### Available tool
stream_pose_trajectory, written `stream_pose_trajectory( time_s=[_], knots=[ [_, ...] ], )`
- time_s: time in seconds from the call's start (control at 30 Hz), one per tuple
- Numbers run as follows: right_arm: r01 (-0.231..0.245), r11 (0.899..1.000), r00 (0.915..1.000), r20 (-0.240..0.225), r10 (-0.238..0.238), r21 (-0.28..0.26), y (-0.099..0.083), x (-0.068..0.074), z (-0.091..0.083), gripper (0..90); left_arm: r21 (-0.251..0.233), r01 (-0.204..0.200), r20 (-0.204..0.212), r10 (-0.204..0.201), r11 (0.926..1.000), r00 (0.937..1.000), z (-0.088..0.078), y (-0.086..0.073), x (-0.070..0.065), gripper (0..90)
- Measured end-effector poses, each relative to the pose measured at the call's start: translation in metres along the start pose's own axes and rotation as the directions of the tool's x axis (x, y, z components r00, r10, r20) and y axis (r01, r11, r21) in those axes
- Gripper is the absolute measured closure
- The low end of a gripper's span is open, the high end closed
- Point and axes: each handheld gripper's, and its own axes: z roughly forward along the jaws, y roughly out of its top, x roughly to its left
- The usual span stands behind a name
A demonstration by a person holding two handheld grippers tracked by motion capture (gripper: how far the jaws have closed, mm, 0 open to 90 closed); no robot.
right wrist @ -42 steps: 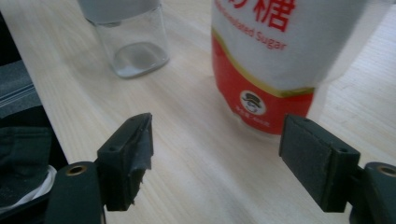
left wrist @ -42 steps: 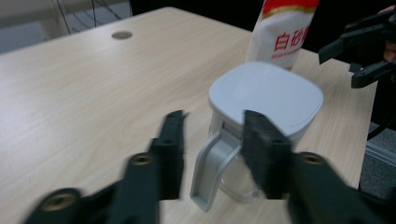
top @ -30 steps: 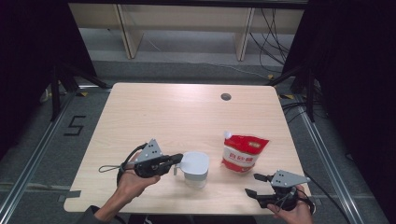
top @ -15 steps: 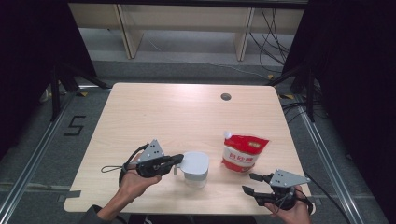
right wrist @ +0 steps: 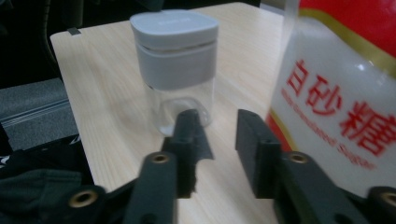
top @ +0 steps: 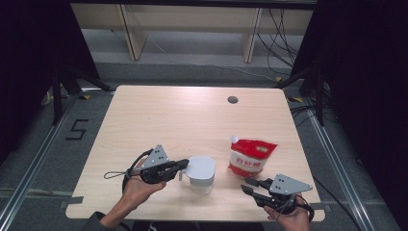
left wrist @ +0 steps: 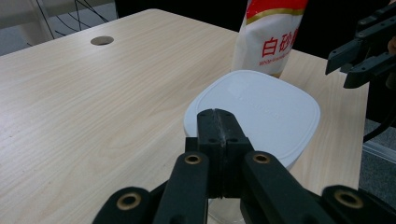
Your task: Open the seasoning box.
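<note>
On the pale wooden table (top: 183,120), a clear plastic jar with a white, rounded-square lid (top: 201,172) stood upright near the 6 o'clock edge, a little left of centre. Through its transparent wall, seen in the right gripper view (right wrist: 180,100), the jar looked empty; whether a thin residue lay at the bottom could not be told. Just beside it, toward 3 o'clock, a red and white stand-up pouch printed with red characters (top: 251,156) stood apart from the jar, its small white spout at the upper left corner and its top leaning toward 12 o'clock; what it held was hidden by the opaque film. The left gripper (top: 182,165), held level and pointing toward 3 o'clock, met the jar at the lid's 9 o'clock edge; in the left gripper view its jaws were pressed together with no gap, their tips (left wrist: 218,122) against the rim of the white lid (left wrist: 261,112), though whether they pinched a tab there was hidden. The right gripper (top: 250,185) hung at about 5 o'clock of the table, just below the pouch and touching nothing; its jaws had just been closing, stood with a narrow gap and held nothing between them (right wrist: 217,128). A small dark round hole (top: 233,100) lay in the tabletop near 1 o'clock.
</note>
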Motion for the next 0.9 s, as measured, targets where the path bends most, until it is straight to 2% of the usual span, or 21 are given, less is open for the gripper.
stream_pose_trajectory(
  time_s=[0.03,0.2,0.27,0.3,0.4,0.47,0.5,0.6,0.7,0.9],
  knots=[
    [-0.001,1.000,1.0000,0.000,0.001,0.003,0.003,0.002,0.003,76.1,-0.001,-0.015,0.000,0.015,0.9999,0.9999,-0.001,0.000,0.001,89.2],
    [0.027,1.000,0.9996,-0.004,-0.027,-0.007,0.007,0.005,0.013,81.1,-0.003,-0.011,-0.001,0.011,0.9999,0.9999,-0.001,-0.001,0.001,89.2],
    [0.019,1.000,0.9998,0.004,-0.019,0.000,0.009,0.006,0.013,81.9,-0.005,-0.012,-0.001,0.012,0.9999,0.9999,-0.001,-0.001,0.001,89.2],
    [0.026,1.000,0.9996,0.011,-0.025,-0.015,0.009,0.006,0.016,82.4,-0.006,-0.014,-0.001,0.014,0.9999,0.9999,-0.001,-0.001,0.001,89.2],
    [0.047,0.999,0.9987,-0.019,-0.047,-0.006,0.013,0.010,0.025,84.7,-0.004,-0.014,-0.001,0.014,0.9999,0.9999,-0.001,-0.001,0.001,89.2],
    [0.052,0.999,0.9983,-0.025,-0.052,0.000,0.014,0.011,0.028,85.2,-0.006,-0.001,0.000,0.001,1.0000,1.0000,-0.001,-0.002,0.001,89.2],
    [0.073,0.997,0.9968,-0.032,-0.073,0.001,0.018,0.012,0.034,85.9,-0.012,0.009,0.001,-0.009,0.9999,1.0000,-0.001,-0.002,0.001,89.2],
    [0.066,0.998,0.9971,-0.039,-0.066,0.002,0.021,0.014,0.041,86.8,-0.008,-0.004,-0.004,0.004,1.0000,1.0000,-0.002,-0.003,0.000,89.3],
    [0.088,0.996,0.9949,-0.050,-0.088,-0.005,0.025,0.013,0.048,87.9,-0.006,-0.017,-0.004,0.017,0.9998,0.9998,-0.002,-0.002,0.001,89.3],
    [0.103,0.995,0.9934,-0.050,-0.104,-0.016,0.034,0.017,0.057,89.7,-0.004,-0.012,-0.012,0.012,0.9999,0.9999,-0.003,-0.005,0.002,89.3]
  ],
)
